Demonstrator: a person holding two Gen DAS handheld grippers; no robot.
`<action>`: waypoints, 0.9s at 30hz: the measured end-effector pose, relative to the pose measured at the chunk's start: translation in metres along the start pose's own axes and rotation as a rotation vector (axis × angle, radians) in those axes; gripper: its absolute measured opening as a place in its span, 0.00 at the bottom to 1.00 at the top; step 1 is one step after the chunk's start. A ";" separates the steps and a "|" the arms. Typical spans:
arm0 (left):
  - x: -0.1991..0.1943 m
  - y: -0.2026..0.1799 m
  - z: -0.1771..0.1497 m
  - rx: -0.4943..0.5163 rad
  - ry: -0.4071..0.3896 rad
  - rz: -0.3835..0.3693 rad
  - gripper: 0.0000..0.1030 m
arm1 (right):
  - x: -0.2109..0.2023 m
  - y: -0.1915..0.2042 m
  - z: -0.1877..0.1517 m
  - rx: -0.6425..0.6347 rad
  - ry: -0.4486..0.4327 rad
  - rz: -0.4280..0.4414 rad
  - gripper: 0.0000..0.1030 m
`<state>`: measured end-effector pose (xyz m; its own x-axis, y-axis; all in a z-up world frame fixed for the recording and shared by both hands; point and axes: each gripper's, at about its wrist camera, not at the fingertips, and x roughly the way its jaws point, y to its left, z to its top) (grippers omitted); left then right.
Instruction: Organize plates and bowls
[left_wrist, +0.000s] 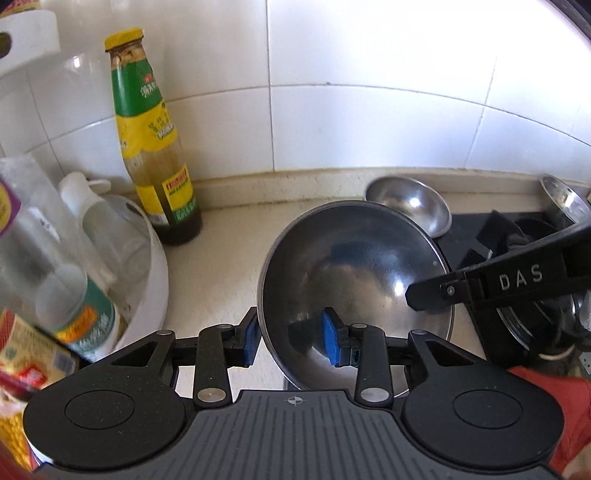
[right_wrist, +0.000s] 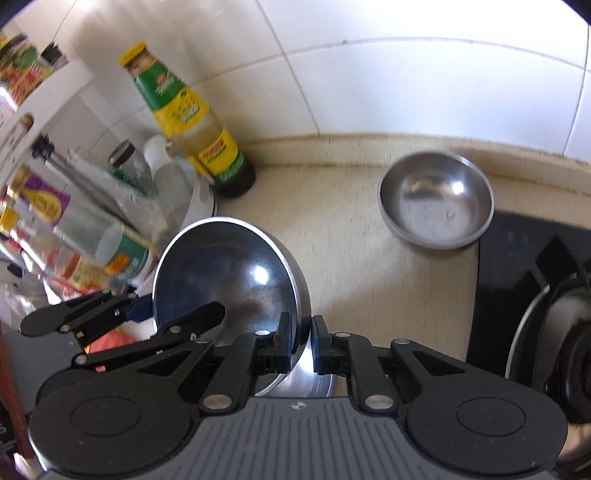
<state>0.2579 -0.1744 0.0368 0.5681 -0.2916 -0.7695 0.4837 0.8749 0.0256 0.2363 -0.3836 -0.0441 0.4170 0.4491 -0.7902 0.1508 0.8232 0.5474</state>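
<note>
A large steel bowl (left_wrist: 354, 280) is tilted above the beige counter, held by both grippers. My left gripper (left_wrist: 291, 341) straddles its near rim with blue pads, one outside and one inside. My right gripper (right_wrist: 299, 341) pinches the same bowl's (right_wrist: 225, 273) rim from the other side, its fingers almost closed on it. The right gripper's finger reaches into the bowl in the left wrist view (left_wrist: 480, 288). A smaller steel bowl (right_wrist: 436, 199) sits upright on the counter by the wall, also in the left wrist view (left_wrist: 410, 205).
A tall sauce bottle (left_wrist: 155, 147) stands by the tiled wall at the left. A white round rack (left_wrist: 147, 280) holds several bottles and jars. A black stove (right_wrist: 517, 266) with a pot (right_wrist: 554, 350) lies at the right.
</note>
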 end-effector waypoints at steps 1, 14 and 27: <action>-0.003 -0.003 -0.003 0.001 0.001 0.002 0.41 | 0.001 0.001 -0.003 -0.003 0.010 0.002 0.16; -0.004 -0.018 -0.033 0.013 0.049 0.004 0.45 | 0.012 0.005 -0.030 -0.013 0.068 -0.024 0.16; 0.002 -0.016 -0.038 0.015 0.076 0.008 0.45 | 0.017 0.008 -0.032 -0.022 0.088 -0.043 0.19</action>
<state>0.2262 -0.1748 0.0104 0.5204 -0.2541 -0.8152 0.4894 0.8711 0.0409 0.2162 -0.3579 -0.0621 0.3303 0.4412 -0.8344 0.1463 0.8494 0.5070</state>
